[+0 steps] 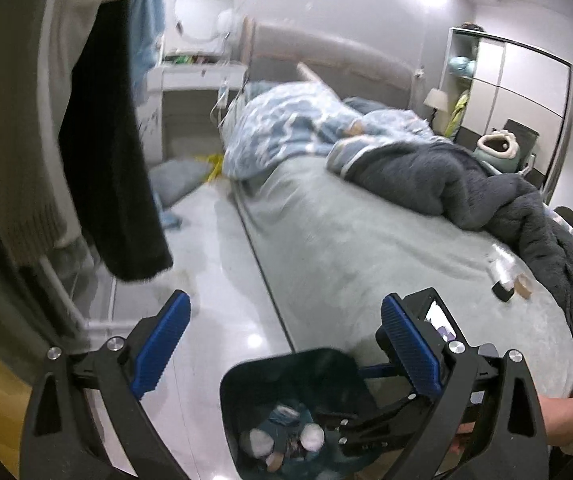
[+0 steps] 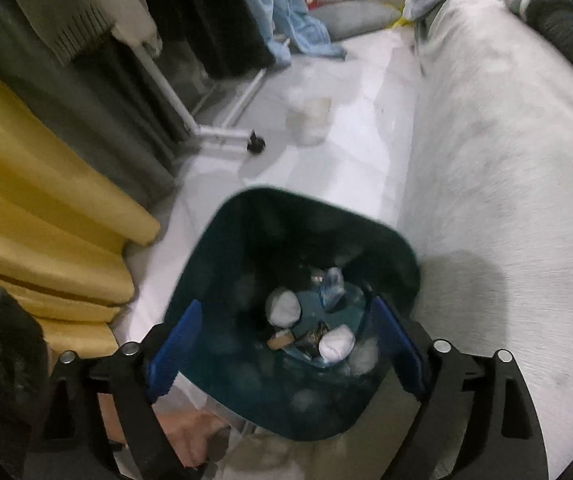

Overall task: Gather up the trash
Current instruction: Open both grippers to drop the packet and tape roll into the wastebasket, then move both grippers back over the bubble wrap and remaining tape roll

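A dark blue trash bin (image 2: 246,240) stands on the floor beside the bed and holds white crumpled wads (image 2: 284,307) and other scraps. It also shows in the left wrist view (image 1: 286,368). My right gripper (image 2: 286,344) is open and empty, directly above the bin's opening. My left gripper (image 1: 282,340) is open and empty, above the floor and bin by the bed edge. A clear plastic bottle (image 1: 504,266) lies on the bed with a small black item (image 1: 502,291) and a small brown item (image 1: 523,285) beside it.
The grey bed (image 1: 346,240) carries a dark blanket (image 1: 486,188) and a blue quilt (image 1: 286,128). A clothes rack with hanging garments (image 1: 118,160) stands left. A yellow curtain (image 2: 46,200) hangs left. A white translucent object (image 2: 310,120) and a small black item (image 2: 255,144) lie on the floor.
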A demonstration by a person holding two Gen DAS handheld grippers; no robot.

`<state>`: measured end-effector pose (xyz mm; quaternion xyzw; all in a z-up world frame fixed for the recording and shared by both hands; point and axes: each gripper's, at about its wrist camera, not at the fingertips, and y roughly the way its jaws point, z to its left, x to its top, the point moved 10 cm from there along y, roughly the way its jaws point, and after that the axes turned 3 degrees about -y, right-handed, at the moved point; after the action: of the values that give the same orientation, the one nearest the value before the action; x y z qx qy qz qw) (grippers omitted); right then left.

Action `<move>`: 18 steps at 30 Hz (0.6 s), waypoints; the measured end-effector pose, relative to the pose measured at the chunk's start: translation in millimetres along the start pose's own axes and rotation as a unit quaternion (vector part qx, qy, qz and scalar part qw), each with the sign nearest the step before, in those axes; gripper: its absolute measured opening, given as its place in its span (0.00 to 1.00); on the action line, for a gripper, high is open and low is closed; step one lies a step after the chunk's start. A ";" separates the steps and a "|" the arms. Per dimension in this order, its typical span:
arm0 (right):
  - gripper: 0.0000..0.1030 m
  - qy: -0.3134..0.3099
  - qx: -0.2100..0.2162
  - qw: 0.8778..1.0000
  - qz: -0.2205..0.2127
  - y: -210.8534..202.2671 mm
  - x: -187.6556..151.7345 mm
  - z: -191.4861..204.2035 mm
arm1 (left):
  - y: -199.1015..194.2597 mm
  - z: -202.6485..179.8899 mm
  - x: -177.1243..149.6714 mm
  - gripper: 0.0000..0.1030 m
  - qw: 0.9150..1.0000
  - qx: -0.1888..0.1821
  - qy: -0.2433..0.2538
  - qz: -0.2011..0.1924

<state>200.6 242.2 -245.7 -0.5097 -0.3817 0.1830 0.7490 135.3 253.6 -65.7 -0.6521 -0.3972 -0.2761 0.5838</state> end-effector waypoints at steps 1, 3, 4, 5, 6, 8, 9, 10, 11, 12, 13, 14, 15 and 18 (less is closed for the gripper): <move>0.87 0.002 0.001 1.000 -0.010 -8.5 3.7 0.0 | -2.6 -6.0 3.9 0.95 1.000 -0.002 0.006 -0.007; 0.88 0.005 0.001 0.999 -0.033 -27.9 11.2 -0.6 | -6.3 -17.1 10.1 0.95 1.000 -0.009 0.011 -0.018; 0.88 0.008 -0.001 0.999 -0.047 -39.5 14.8 -4.2 | -7.4 -23.1 12.6 0.95 1.000 -0.013 0.015 -0.023; 0.89 0.010 -0.003 0.998 -0.057 -48.8 17.2 -7.1 | -7.5 -27.5 14.0 0.95 0.999 -0.016 0.016 -0.024; 0.89 0.013 -0.004 0.998 -0.067 -58.2 19.4 -10.4 | -8.1 -33.9 16.3 0.95 0.999 -0.021 0.016 -0.026; 0.89 0.019 -0.010 0.996 -0.090 -78.3 20.9 -21.8 | -10.4 -44.4 20.3 0.95 0.999 -0.029 0.018 -0.033; 0.89 0.022 -0.012 0.995 -0.098 -85.7 21.5 -26.0 | -11.0 -48.5 21.0 0.95 0.999 -0.030 0.020 -0.033; 0.89 0.027 -0.015 0.994 -0.106 -94.0 21.2 -31.7 | -10.5 -54.4 22.6 0.95 0.999 -0.033 0.020 -0.033; 0.89 0.032 -0.018 0.993 -0.116 -101.6 19.7 -38.7 | -11.0 -58.6 24.0 0.95 0.998 -0.038 0.020 -0.034; 0.89 0.036 -0.022 0.991 -0.125 -109.1 17.4 -48.0 | -11.6 -64.4 26.4 0.95 0.998 -0.042 0.021 -0.036; 0.89 0.039 -0.025 0.991 -0.129 -114.6 17.1 -53.0 | -12.1 -70.4 28.7 0.95 0.998 -0.044 0.026 -0.039; 0.89 0.042 -0.029 0.990 -0.135 -120.4 14.4 -61.4 | -11.8 -76.7 30.8 0.95 0.998 -0.046 0.030 -0.041; 0.89 0.045 -0.035 0.988 -0.142 -127.8 11.4 -69.9 | -12.2 -81.4 32.1 0.95 0.997 -0.048 0.032 -0.042; 0.89 0.054 -0.050 0.985 -0.157 -146.7 5.9 -93.5 | -8.1 -96.5 34.5 0.95 0.997 -0.055 0.034 -0.042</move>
<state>258.4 127.1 -128.6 -0.4892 -0.4247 0.0157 0.7617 156.9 165.8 -16.9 -0.6563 -0.3883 -0.3441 0.5479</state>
